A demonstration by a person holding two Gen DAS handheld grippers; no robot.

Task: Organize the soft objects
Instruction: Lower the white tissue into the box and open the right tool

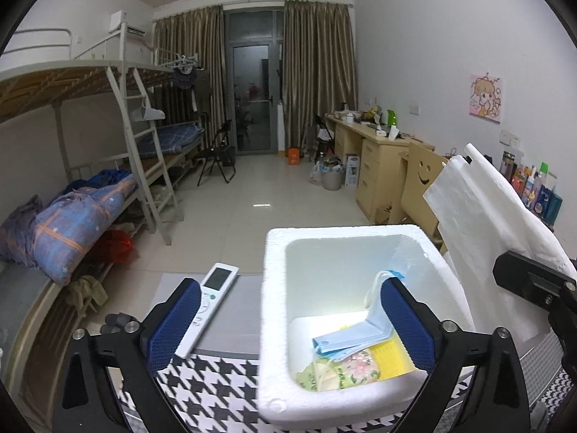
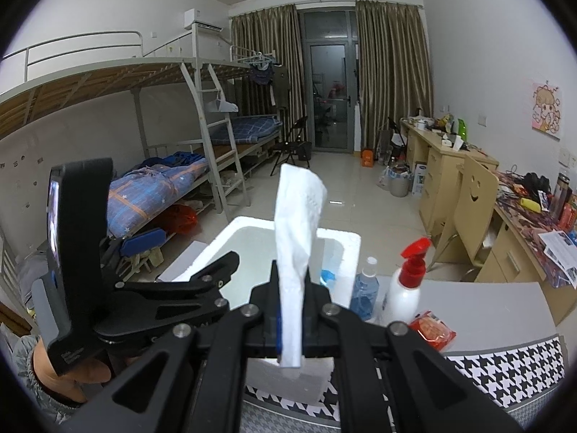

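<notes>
Tissue pinched in right claw; left claw wide.

The white foam box stands open at the top, its far half bare, so a gripper could come down there. Face masks and packets cover the near floor of the box. The left gripper straddles its left wall, jaws spread wide. A remote lies left. A spray bottle and a blue bottle crowd the right wall.
</notes>
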